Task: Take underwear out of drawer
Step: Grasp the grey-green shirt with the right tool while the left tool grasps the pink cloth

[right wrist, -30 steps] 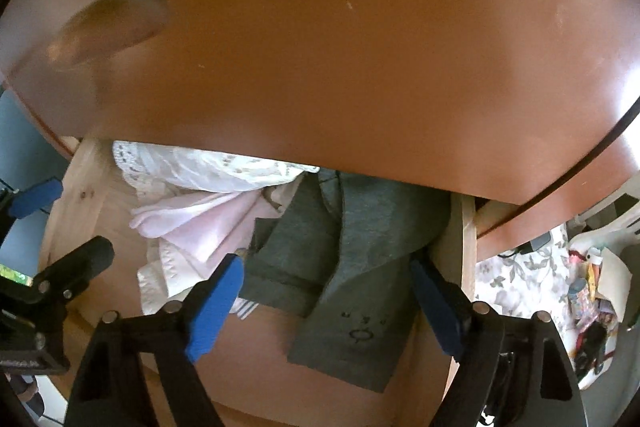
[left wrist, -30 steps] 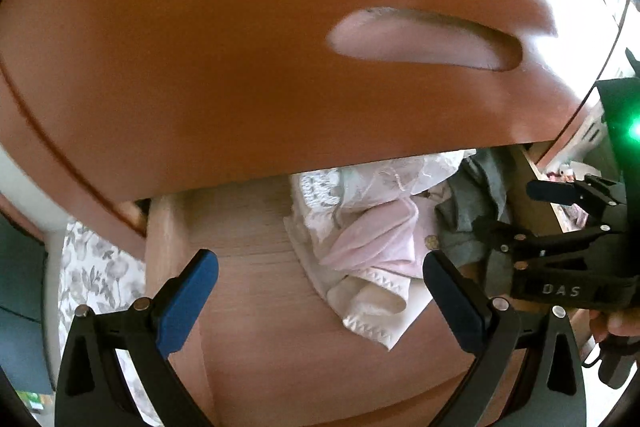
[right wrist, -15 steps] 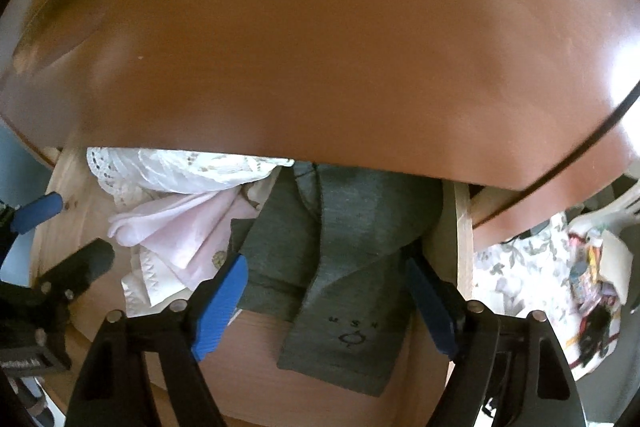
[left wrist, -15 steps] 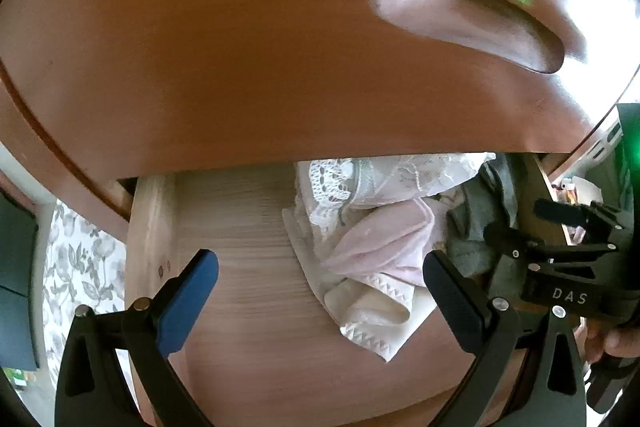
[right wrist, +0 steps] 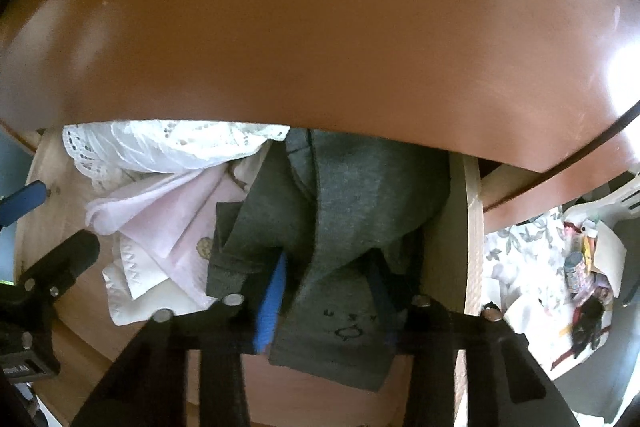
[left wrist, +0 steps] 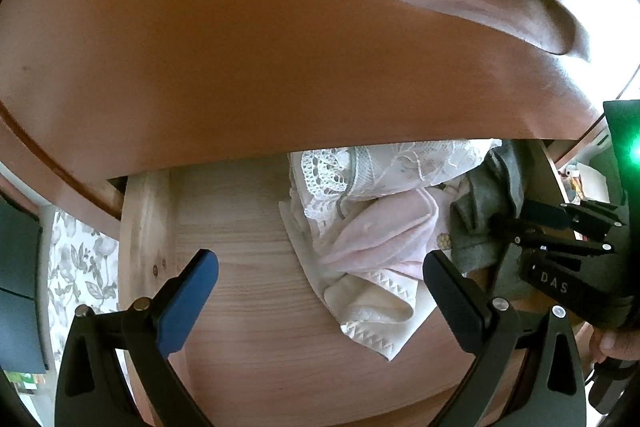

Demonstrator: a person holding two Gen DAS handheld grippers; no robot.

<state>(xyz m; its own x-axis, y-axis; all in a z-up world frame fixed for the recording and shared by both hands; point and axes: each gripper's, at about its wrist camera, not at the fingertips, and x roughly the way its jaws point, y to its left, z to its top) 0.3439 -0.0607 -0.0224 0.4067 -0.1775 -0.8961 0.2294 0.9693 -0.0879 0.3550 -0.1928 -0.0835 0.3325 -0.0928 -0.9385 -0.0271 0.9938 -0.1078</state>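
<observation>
Your right gripper (right wrist: 326,291) jaws have just been closing, pinching the grey underwear (right wrist: 344,211) at the drawer's (left wrist: 240,291) right side; left gripper (left wrist: 320,267) spread wide, empty; risk: a shallow pinch could slip, or snag the pink garment (right wrist: 168,223).

From my feed, the drawer front above (left wrist: 224,47) looks like glossy reddish-brown lacquer, smooth. The drawer floor (left wrist: 240,267) is pale, matt wood with visible grain. At about one o'clock from it lie white lace cloth (left wrist: 384,167) and soft pink cloth (left wrist: 384,239). The grey underwear (right wrist: 352,211) is matt knit fabric. My left gripper (left wrist: 320,283) has matt black plastic arms and blue pads.
</observation>
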